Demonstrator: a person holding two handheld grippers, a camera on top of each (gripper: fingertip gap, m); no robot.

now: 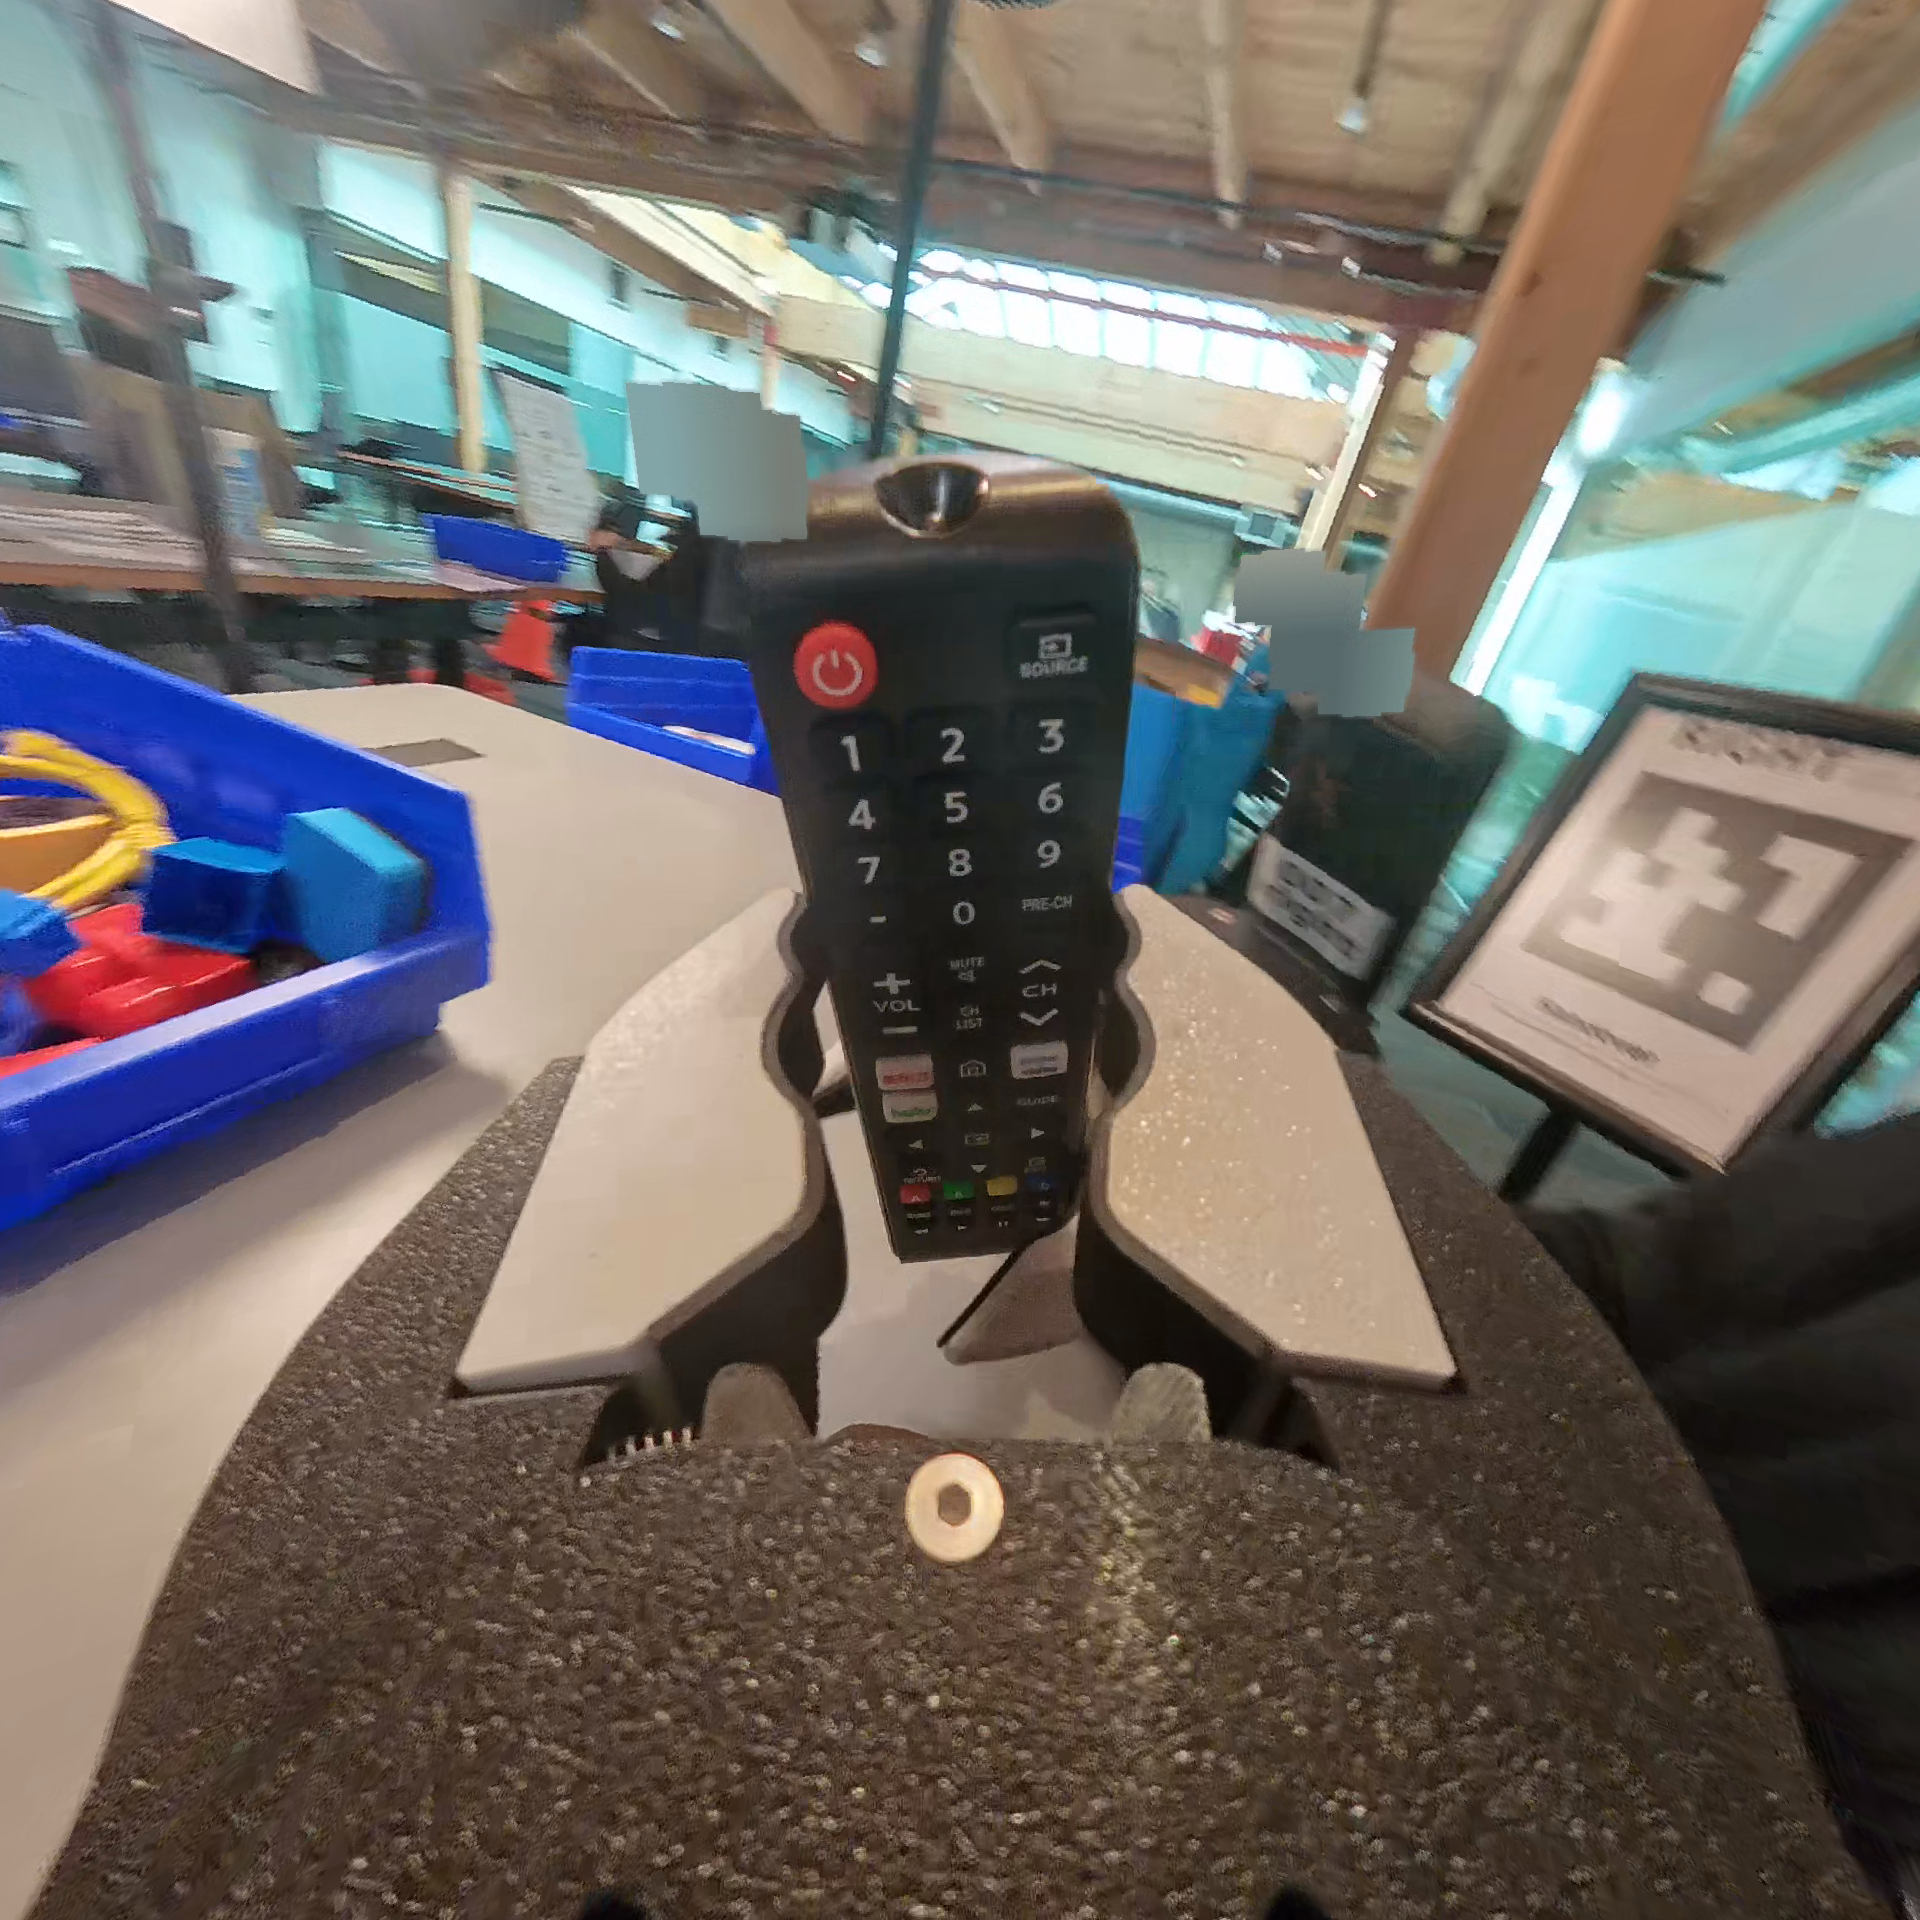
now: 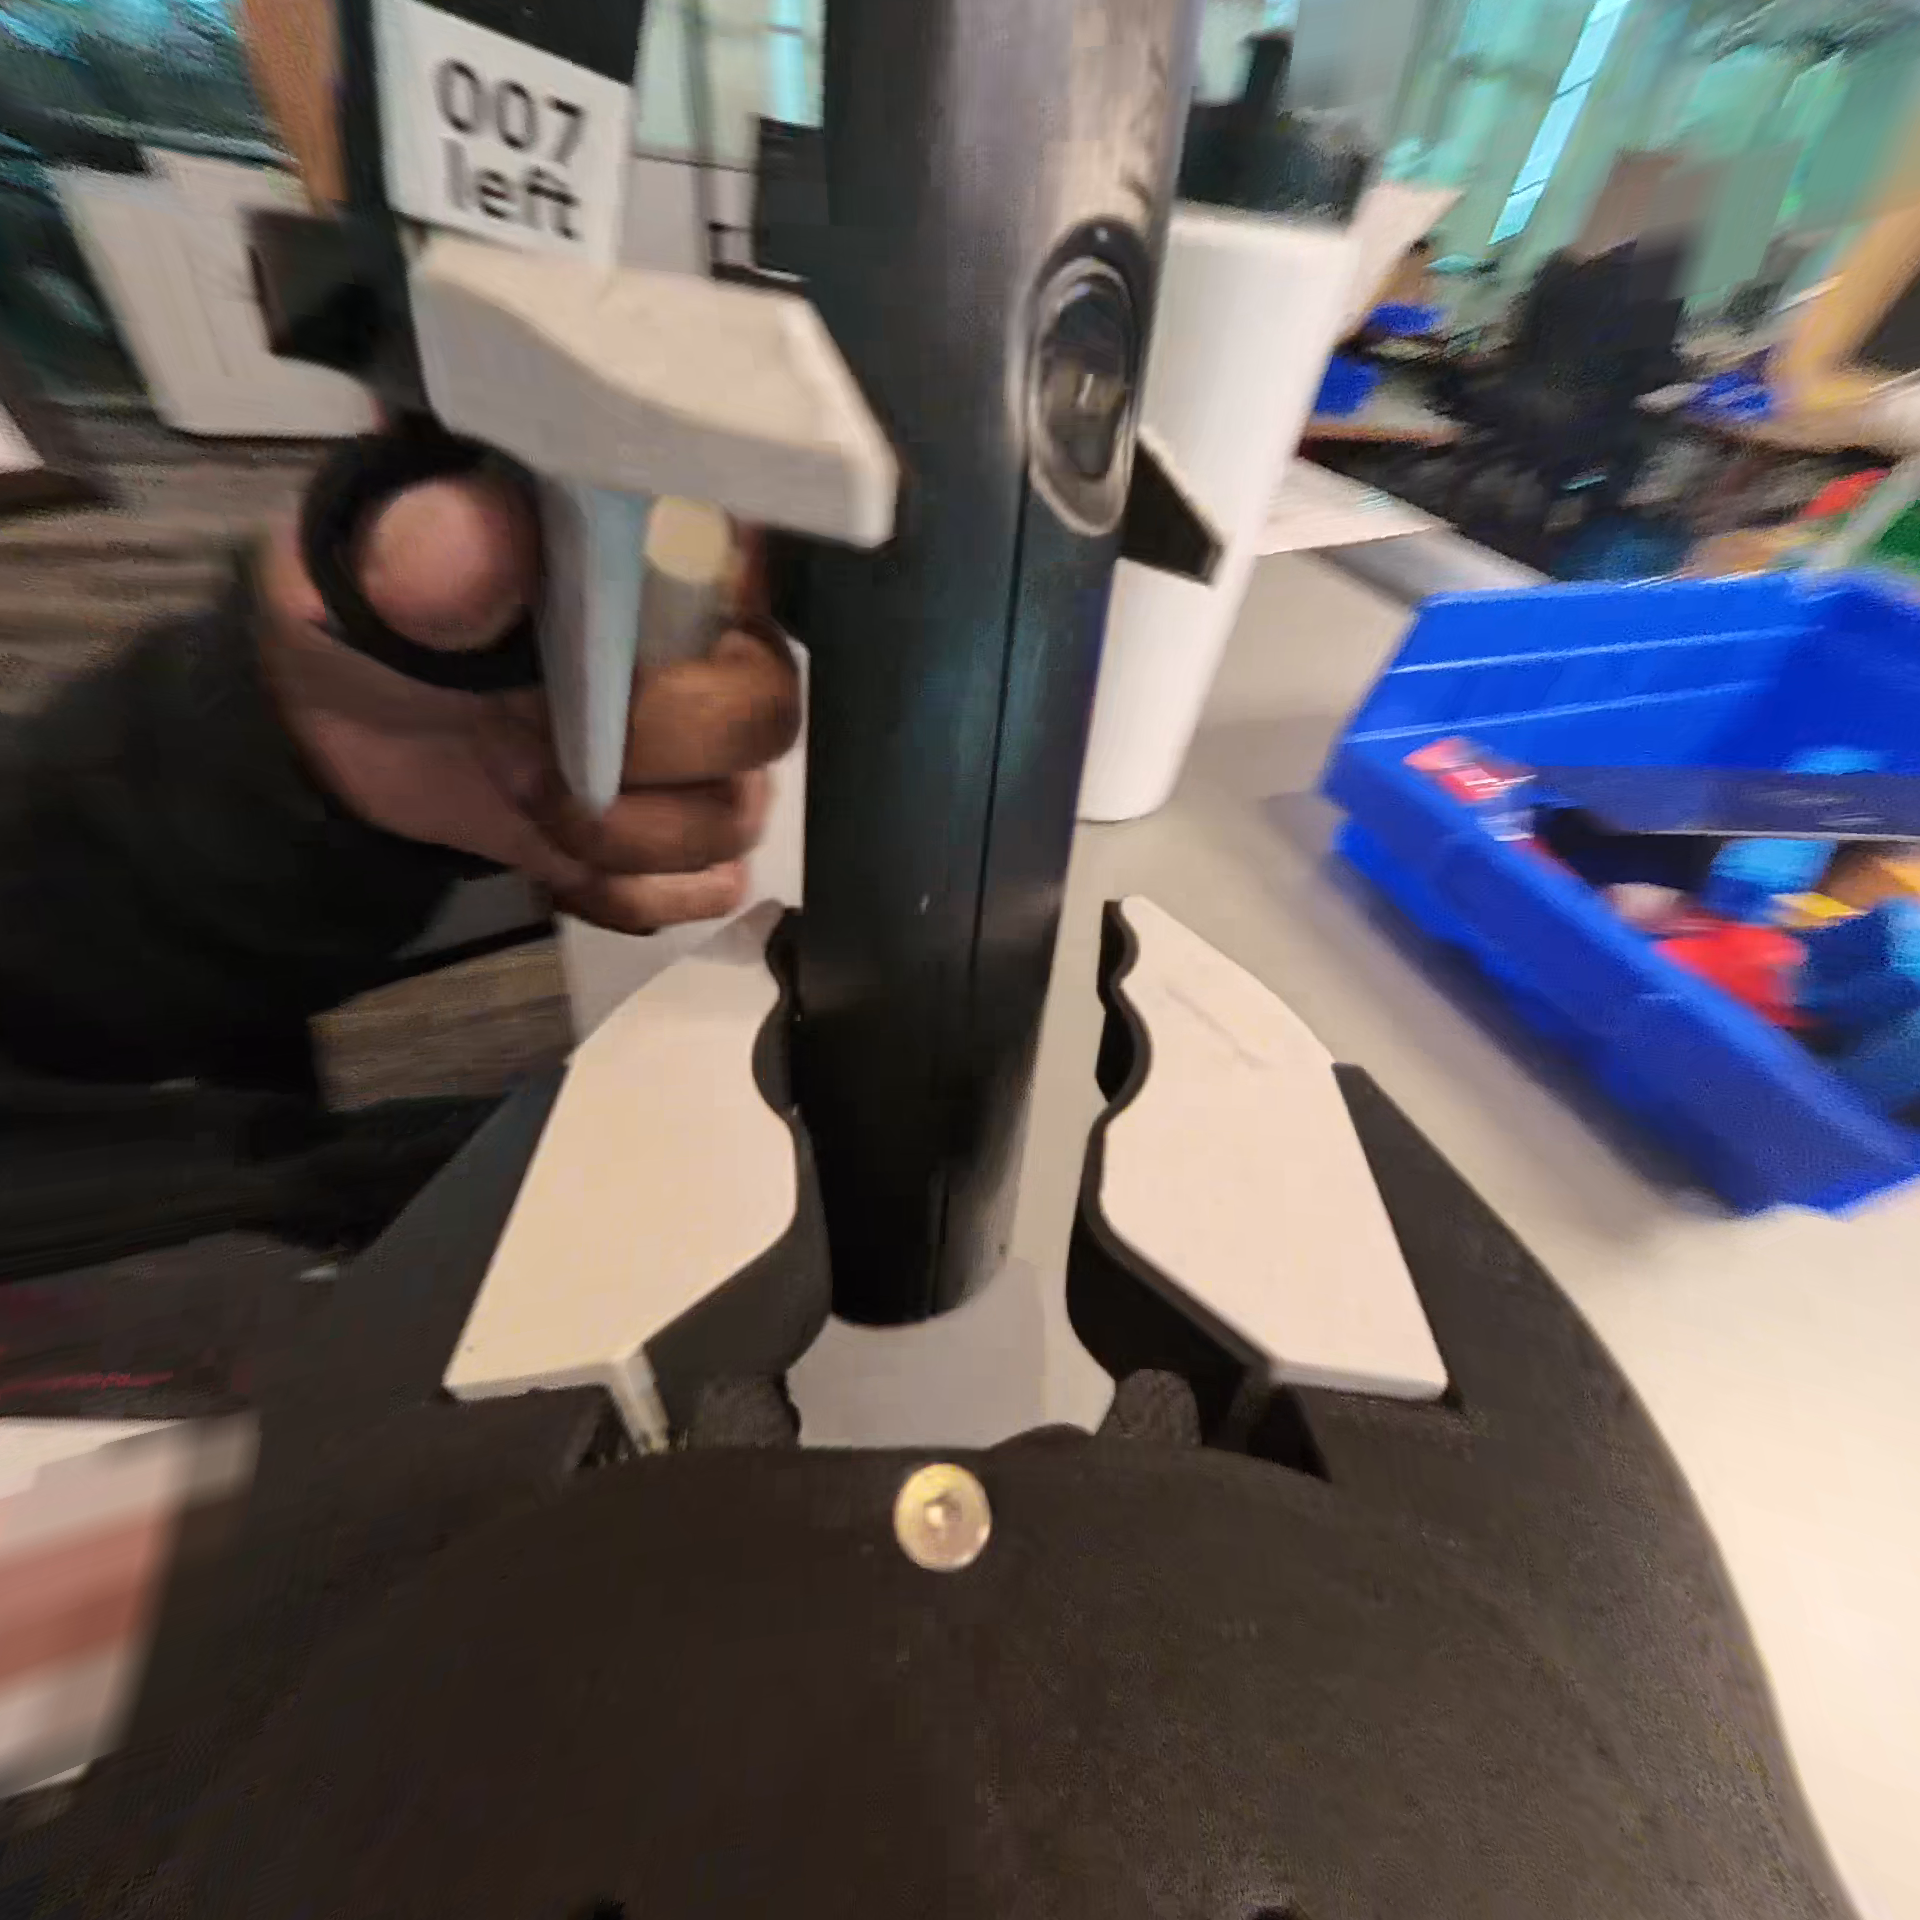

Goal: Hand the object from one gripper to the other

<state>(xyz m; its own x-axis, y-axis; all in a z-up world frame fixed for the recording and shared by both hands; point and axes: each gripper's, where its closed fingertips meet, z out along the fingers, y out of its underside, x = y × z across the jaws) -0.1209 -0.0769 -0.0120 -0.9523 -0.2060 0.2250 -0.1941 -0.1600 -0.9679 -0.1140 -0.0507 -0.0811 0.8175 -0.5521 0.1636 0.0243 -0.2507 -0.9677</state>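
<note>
Already the left gripper [image 1: 956, 997] pinched the remote [image 1: 940, 852] tight. The right gripper [image 2: 940, 997] sat around its near end, jaws maybe not quite closed. Letting go was left.

The remote [image 1: 940, 883] has white print on its black keys, a red key at the top and small coloured logo keys lower down. A framed sheet [image 1: 1704, 925] at the right shows a black-and-white square marker with blurred print lines. A white sign [image 1: 1314, 914] behind the remote is too blurred to read. A white label [image 2: 509, 156] with black print sits on the left claw [image 2: 935, 468].
</note>
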